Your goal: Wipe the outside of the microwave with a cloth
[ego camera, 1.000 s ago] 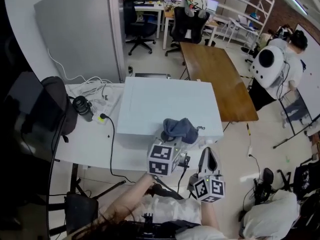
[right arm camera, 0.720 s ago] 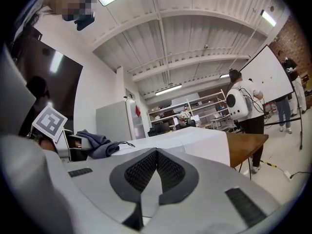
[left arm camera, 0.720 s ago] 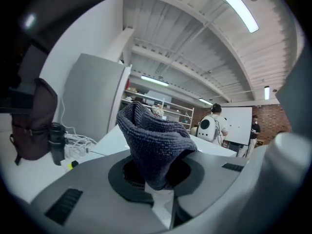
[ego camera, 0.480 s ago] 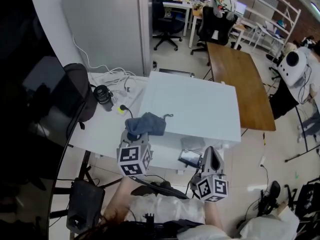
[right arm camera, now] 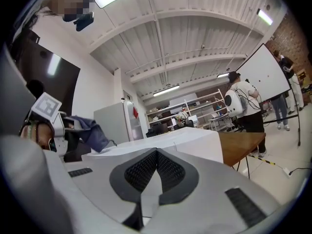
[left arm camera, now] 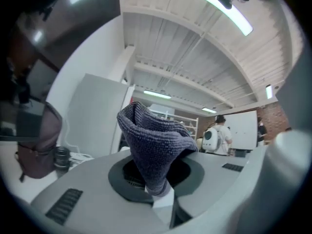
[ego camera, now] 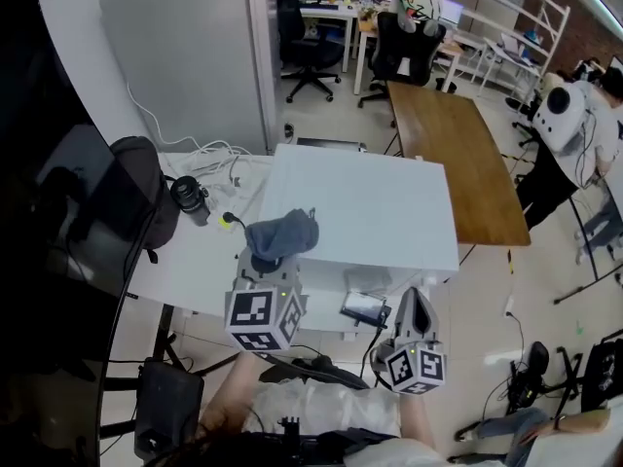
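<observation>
Microwave [ego camera: 360,207], a white box, stands on the white table [ego camera: 190,256]. At the front left corner of the microwave is the dark blue cloth [ego camera: 282,233], and the fingers of the left gripper [ego camera: 265,269] are pinching it firmly. The right gripper [ego camera: 414,305] is before the front right corner of the microwave, its fingers closed together with nothing between them. To the left of the microwave lie a black bag [ego camera: 146,188] and white cables [ego camera: 209,154].
</observation>
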The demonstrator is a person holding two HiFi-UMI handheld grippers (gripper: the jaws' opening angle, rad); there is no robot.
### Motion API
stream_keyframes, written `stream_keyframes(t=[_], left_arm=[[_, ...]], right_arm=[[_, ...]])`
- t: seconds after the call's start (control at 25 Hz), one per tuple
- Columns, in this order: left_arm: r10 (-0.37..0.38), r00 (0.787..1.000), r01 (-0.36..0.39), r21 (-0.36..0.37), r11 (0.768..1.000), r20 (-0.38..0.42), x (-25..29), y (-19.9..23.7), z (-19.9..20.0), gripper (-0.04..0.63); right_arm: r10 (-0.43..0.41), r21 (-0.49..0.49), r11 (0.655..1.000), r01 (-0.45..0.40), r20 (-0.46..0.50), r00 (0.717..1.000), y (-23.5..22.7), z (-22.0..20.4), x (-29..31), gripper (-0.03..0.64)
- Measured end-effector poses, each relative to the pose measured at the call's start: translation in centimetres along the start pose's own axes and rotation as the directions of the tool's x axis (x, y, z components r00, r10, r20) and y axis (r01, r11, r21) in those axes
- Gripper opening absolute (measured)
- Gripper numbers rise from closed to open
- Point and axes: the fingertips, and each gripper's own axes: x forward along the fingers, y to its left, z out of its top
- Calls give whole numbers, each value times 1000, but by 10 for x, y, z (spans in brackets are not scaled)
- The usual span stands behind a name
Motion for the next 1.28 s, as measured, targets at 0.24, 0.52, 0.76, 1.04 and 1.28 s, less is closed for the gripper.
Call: stream_keyframes(t=[0.24, 0.52, 0.76, 1.04, 1.28], left_arm=[[-401, 915, 401, 19, 916, 33, 69, -158, 33, 48], [-562, 810, 577, 60, 814, -171, 129, -275, -10, 47], [-519, 793, 580, 137, 803, -317, 152, -284, -51, 47], [-380, 871, 447, 183, 875, -311, 165, -211, -55, 48], [-216, 940, 265, 166, 950, -266, 160, -110, -42, 47]], right_arm=[[-89, 13, 996, 89, 26, 996, -33, 7, -17, 15], [-182, 25, 983, 180, 77, 980, -64, 19, -39, 15], [-235, 37, 972, 233, 93, 967, -83, 28, -48, 15], [-176, 34, 984, 174, 74, 982, -64, 28, -35, 15], [-47, 8, 999, 47, 69, 997, -25, 38, -3, 15]])
